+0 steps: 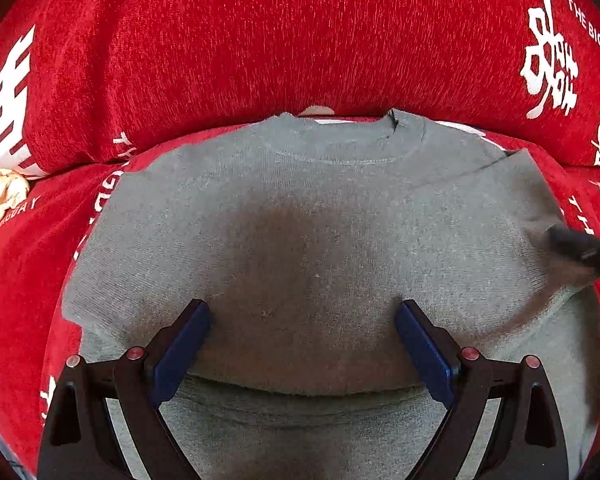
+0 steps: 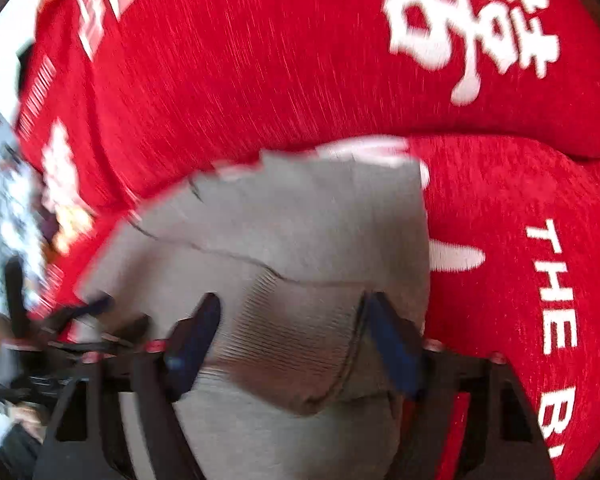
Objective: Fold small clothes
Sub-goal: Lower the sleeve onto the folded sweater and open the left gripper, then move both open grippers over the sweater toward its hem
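A small grey knit sweater (image 1: pixel 300 220) lies flat on a red sofa seat, collar (image 1: pixel 340 148) at the far side, its lower part folded up over the body. My left gripper (image 1: pixel 303 312) is open and hovers over the sweater's middle. My right gripper (image 2: pixel 292 308) is open, its blue pads on either side of a raised ribbed cuff or fold (image 2: pixel 296 340) of the grey sweater (image 2: pixel 300 216); the view is blurred. A black fingertip of the right gripper (image 1: pixel 580 248) shows at the sweater's right edge in the left wrist view.
The red sofa cover (image 1: pixel 260 40) with white characters and lettering rises as a backrest right behind the sweater. A cream knotted cord (image 1: pixel 0 200) lies at the left. Blurred clutter (image 2: pixel 4 220) sits past the sofa's left end.
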A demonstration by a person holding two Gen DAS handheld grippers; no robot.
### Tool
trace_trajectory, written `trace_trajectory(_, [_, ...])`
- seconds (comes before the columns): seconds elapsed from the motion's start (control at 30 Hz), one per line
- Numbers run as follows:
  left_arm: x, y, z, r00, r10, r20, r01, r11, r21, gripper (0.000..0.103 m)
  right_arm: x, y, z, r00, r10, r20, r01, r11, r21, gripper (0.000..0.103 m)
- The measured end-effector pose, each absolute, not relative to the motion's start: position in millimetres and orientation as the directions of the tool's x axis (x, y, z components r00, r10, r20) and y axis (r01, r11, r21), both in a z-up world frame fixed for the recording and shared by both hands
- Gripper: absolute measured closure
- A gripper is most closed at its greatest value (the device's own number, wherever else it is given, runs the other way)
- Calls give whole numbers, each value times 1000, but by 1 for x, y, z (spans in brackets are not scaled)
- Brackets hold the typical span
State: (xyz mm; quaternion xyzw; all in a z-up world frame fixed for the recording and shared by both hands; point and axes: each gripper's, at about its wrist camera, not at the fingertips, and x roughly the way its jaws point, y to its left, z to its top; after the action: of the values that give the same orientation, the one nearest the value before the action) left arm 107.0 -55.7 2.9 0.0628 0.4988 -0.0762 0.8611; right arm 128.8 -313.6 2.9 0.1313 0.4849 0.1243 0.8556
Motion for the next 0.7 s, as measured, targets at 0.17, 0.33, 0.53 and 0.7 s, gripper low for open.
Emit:
trace_trajectory(0.17, [108, -51, 7, 494, -78, -866, 179, 984, 14, 8, 118, -290, 19, 560, 247, -791, -161, 969, 188, 96])
trace_trajectory(0.33, [106, -40, 2, 496, -53, -867, 161, 986, 31, 8, 118, -297, 22, 583, 185, -791, -114, 983, 145, 96])
trace_trajectory(0.53, [101, -32, 17, 523, -41, -852, 149, 988, 44, 8, 119, -307, 16, 554, 180, -813, -40, 981, 190, 74])
trace_trajectory(0.7, [117, -6, 30, 542, -6, -840, 72, 997, 39, 8, 102, -299, 52, 666, 118, -737, -22, 990, 140, 31])
